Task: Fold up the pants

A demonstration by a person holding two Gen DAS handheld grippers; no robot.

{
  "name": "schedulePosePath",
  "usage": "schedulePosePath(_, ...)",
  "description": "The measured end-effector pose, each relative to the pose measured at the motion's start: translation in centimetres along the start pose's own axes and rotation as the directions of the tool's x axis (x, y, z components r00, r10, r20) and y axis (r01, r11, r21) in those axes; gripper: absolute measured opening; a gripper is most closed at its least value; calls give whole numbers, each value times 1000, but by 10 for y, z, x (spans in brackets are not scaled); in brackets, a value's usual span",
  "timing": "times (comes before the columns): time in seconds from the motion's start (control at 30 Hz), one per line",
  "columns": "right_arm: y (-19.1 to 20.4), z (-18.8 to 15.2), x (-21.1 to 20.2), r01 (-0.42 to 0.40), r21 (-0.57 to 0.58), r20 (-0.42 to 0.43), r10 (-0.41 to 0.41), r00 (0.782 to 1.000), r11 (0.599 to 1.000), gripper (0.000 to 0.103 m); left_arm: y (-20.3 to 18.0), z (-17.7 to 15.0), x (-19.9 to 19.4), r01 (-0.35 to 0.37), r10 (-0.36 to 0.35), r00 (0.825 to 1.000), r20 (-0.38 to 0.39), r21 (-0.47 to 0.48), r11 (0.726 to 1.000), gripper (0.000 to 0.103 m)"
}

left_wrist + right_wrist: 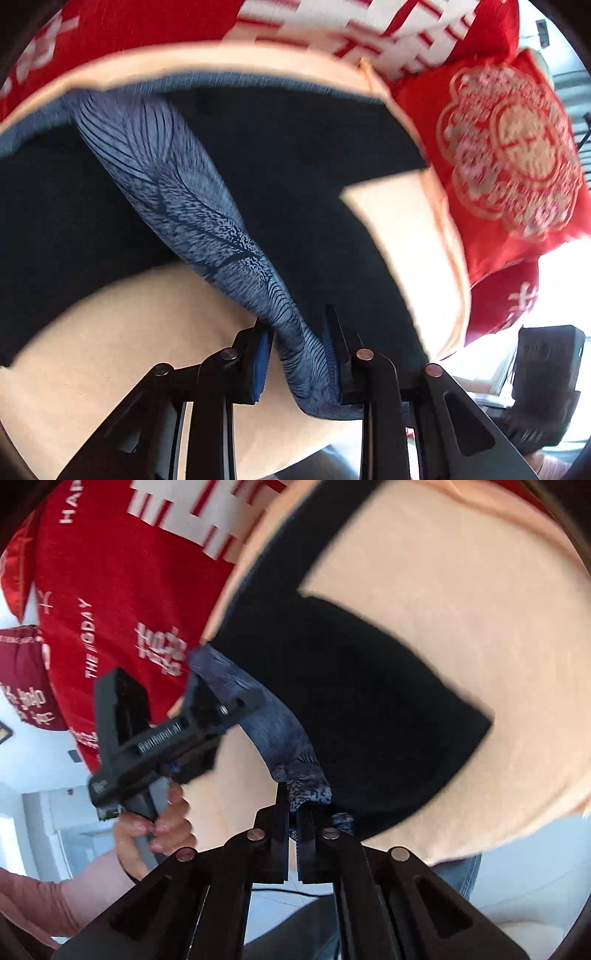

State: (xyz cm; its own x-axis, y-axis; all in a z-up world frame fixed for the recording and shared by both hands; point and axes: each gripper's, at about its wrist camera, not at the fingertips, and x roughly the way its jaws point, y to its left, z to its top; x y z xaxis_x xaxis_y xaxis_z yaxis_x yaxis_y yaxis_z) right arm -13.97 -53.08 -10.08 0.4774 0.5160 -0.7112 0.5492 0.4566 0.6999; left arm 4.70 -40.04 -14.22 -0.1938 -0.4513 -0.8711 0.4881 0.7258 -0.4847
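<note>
The dark navy pants (280, 177) lie spread on a peach bed sheet (122, 343); they also show in the right wrist view (347, 701). A blue-grey feather-print band of the pants (177, 192) runs up from the cloth, stretched between both grippers. My left gripper (299, 332) has its jaws partly apart around this band, which passes between them. In the right wrist view the left gripper (207, 705) is seen from the side, held by a hand (159, 823). My right gripper (293, 805) is shut on the end of the printed band (306, 782).
Red pillows with white and gold print (509, 155) lie at the head of the bed, also in the right wrist view (122, 590). A black device (546, 369) stands at the bed's right edge. The sheet's edge (461, 853) is close below.
</note>
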Motion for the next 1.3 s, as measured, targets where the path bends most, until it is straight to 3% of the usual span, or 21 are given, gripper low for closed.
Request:
schedulePosePath(0.17,34,83,-34,-32,-87,61,37,997,996,2,-26,52,-25,2,-2,992,124,6,1000,28)
schedulePosePath(0.37,64,217,-49,101,-213,89,-83,993,972,3,-38,117,-47,-192,178,952,249,32,981,29)
schedulePosePath(0.4,69,242,-46,126,-234,83,-110,990,964,3,-36,122,-52,-221,207,942,264,25,975,41)
schedulePosePath(0.43,72,256,-43,150,-251,84,-133,988,956,3,-32,125,-56,-258,245,929,278,9,966,68)
schedulePosePath(0.47,75,274,-38,185,-268,86,-167,982,946,5,-27,125,-58,-287,277,915,292,-9,958,76)
schedulePosePath(0.5,76,287,-31,212,-277,82,-197,977,937,6,-20,122,-61,-319,312,898,311,-31,947,77)
schedulePosePath(0.57,75,311,-13,274,-282,80,-262,962,919,7,-5,115,-61,-352,350,892,285,-44,935,77)
schedulePosePath(0.63,72,323,4,351,-306,82,-343,936,885,21,16,104,-51,-406,412,882,230,-76,911,77)
schedulePosePath(0.67,71,326,11,395,-327,90,-387,917,859,58,24,100,-45,-425,433,878,204,-85,901,77)
schedulePosePath(0.7,73,328,14,433,-344,109,-422,900,834,87,33,95,-38,-445,455,873,176,-95,891,77)
schedulePosePath(0.73,78,328,14,457,-365,152,-433,889,811,89,41,91,-32,-465,476,866,153,-103,879,77)
schedulePosePath(0.83,91,323,1,477,-388,225,-420,879,789,89,59,85,-17,-520,531,842,92,-123,845,77)
schedulePosePath(0.93,88,300,-16,390,-358,198,-339,920,848,81,66,87,-13,-525,540,838,81,-151,838,77)
schedulePosePath(0.97,79,287,-18,387,-334,181,-345,921,860,72,66,89,-13,-525,541,837,82,-153,837,77)
schedulePosePath(1.0,67,273,-16,408,-303,158,-376,913,861,62,66,92,-11,-529,544,835,86,-147,836,77)
schedulePosePath(1.07,36,247,-10,442,-222,114,-427,897,869,56,61,99,-3,-541,554,828,91,-131,831,77)
schedulePosePath(1.17,-14,230,3,484,-57,51,-482,875,873,56,60,103,12,-555,563,823,76,-104,825,77)
schedulePosePath(1.23,-36,230,8,476,37,57,-478,877,878,55,62,102,19,-559,567,820,79,-108,822,79)
schedulePosePath(1.27,-40,232,8,473,60,89,-476,875,879,40,64,101,19,-557,567,819,86,-115,822,80)
schedulePosePath(1.3,-35,236,8,485,41,132,-486,864,873,13,64,104,20,-553,564,822,81,-123,824,80)
